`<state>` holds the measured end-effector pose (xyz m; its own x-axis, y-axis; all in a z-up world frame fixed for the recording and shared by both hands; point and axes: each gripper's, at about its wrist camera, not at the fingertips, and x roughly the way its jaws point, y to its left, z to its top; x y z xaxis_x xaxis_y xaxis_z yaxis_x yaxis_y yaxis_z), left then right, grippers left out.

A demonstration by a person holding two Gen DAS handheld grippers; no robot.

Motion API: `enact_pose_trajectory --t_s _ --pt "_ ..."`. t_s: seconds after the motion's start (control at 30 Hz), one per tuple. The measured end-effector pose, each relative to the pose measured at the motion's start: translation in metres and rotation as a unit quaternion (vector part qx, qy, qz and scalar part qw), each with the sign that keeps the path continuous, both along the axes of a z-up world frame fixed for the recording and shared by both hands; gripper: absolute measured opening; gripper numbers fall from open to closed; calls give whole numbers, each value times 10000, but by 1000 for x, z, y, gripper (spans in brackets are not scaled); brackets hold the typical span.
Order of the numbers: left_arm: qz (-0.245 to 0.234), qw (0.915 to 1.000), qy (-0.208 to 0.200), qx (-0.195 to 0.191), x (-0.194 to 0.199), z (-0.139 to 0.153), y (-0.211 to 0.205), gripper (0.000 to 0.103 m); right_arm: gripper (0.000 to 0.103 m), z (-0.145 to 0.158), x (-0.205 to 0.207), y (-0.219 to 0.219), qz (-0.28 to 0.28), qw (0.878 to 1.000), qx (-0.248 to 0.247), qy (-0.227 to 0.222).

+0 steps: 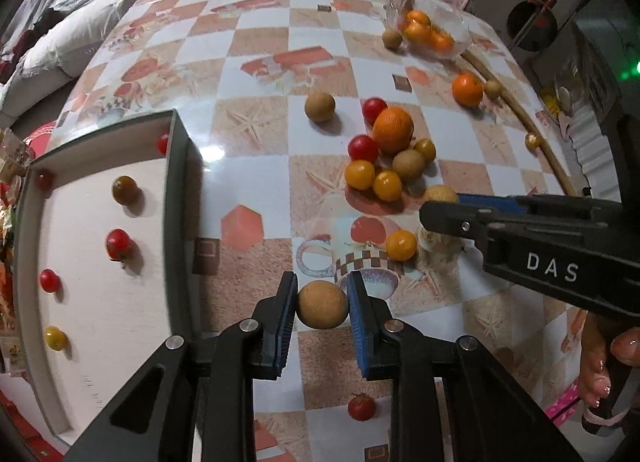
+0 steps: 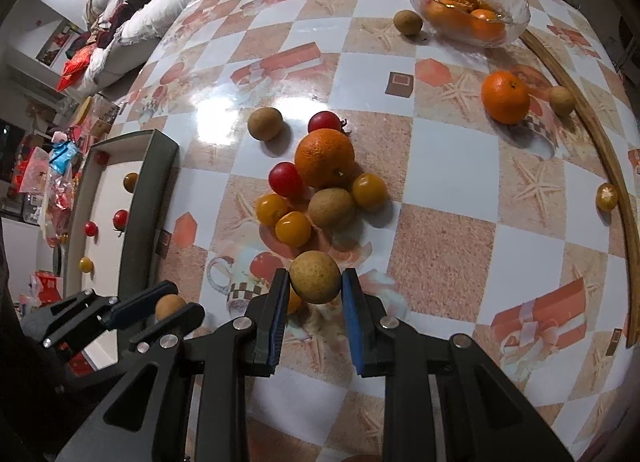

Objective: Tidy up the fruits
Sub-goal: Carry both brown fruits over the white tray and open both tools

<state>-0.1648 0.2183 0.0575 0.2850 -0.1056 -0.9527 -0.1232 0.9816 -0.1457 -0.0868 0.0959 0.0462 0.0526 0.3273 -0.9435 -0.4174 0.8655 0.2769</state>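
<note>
My left gripper [image 1: 322,282] is shut on a tan longan [image 1: 323,308], held just above the checked tablecloth; it also shows low left in the right wrist view as the left gripper [image 2: 170,308]. Beside it on the left stands a shallow box [image 1: 178,182] with several cherry tomatoes inside. My right gripper [image 2: 316,272] is shut on another longan [image 2: 315,284], near the fruit pile. That pile has an orange [image 2: 325,158], red and yellow cherry tomatoes and a longan. A glass bowl [image 2: 516,10] at the far right holds oranges.
A lone tangerine [image 2: 505,96], scattered longans and a curved wooden strip [image 2: 624,222] lie to the right. One red tomato [image 1: 361,407] sits under my left gripper. A person's hand [image 1: 600,362] is at the lower right. Bedding and clutter border the table's far and left sides.
</note>
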Motion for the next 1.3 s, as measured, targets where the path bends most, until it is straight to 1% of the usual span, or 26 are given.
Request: enact_pose_trajectory --t_s 0.33,0.57,1.0,1.3 --pt "238 9996 -135 2 -12 16 25 27 29 14 -3 12 112 9999 19 -89" --pt "458 9988 -193 12 -23 21 47 27 29 18 -7 35 283 9995 13 -123" --pt "920 9954 -262 66 -42 25 95 27 29 26 -17 95 767 9968 62 -198" --pt "1328 9908 -171 181 -56 14 132 27 29 25 -22 141 1100 9937 124 -176"
